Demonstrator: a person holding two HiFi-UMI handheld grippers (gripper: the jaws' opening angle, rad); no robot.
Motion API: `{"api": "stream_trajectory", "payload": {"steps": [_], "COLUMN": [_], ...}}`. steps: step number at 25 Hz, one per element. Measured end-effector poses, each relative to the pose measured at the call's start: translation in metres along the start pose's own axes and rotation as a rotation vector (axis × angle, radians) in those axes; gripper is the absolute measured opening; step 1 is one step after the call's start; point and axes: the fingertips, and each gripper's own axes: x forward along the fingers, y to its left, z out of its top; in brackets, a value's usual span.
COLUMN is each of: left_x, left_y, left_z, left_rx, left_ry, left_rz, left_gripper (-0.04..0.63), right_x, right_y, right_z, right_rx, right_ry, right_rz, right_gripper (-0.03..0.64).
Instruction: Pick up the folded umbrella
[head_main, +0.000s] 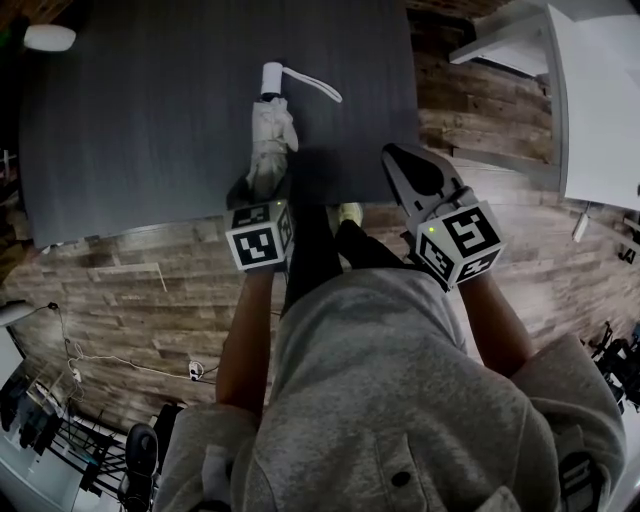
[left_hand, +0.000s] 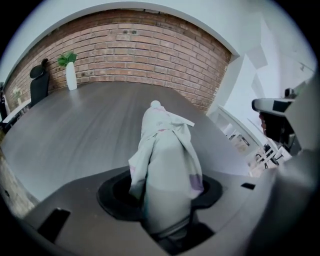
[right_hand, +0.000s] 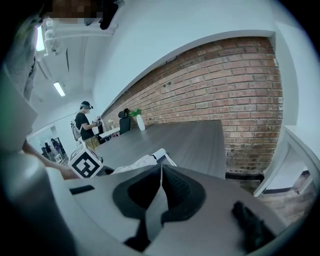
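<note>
A folded cream-white umbrella (head_main: 271, 135) lies on the dark grey table (head_main: 150, 120), its white handle (head_main: 271, 78) and wrist strap (head_main: 315, 82) pointing away from me. My left gripper (head_main: 262, 190) is at the umbrella's near end by the table's front edge. In the left gripper view the umbrella (left_hand: 165, 160) fills the gap between the jaws of my left gripper (left_hand: 165, 200), and the pads press on its fabric. My right gripper (head_main: 412, 170) hovers to the right at the table's near corner, shut and empty (right_hand: 160, 185). The umbrella (right_hand: 140, 162) shows just beyond it.
A white desk (head_main: 600, 100) stands at the right over the wooden floor. A white vase with a plant (left_hand: 71, 75) and a black chair (left_hand: 39, 82) stand at the table's far end by the brick wall. A person (right_hand: 87, 125) stands in the distance. Cables (head_main: 100, 360) lie on the floor.
</note>
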Motion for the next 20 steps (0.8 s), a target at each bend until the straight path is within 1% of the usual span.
{"api": "stream_trajectory", "payload": {"steps": [2, 7, 11, 20], "left_x": [-0.002, -0.011, -0.02, -0.05], "left_y": [0.0, -0.004, -0.009, -0.029], "left_z": [0.002, 0.004, 0.01, 0.019], "left_rx": [-0.01, -0.008, -0.021, -0.063], "left_ry": [-0.01, -0.029, -0.055, -0.135], "left_rz": [-0.012, -0.031, -0.044, -0.059], "left_gripper": [0.241, 0.241, 0.241, 0.241], "right_x": [-0.001, -0.012, -0.022, -0.045], "right_y": [0.0, -0.006, -0.012, -0.016], "right_z": [0.003, 0.009, 0.015, 0.024], "right_rx": [-0.001, 0.007, -0.005, -0.029], "right_ry": [-0.007, -0.024, -0.056, -0.117], "right_rz": [-0.002, -0.019, -0.036, -0.035], "right_gripper": [0.025, 0.025, 0.025, 0.025]}}
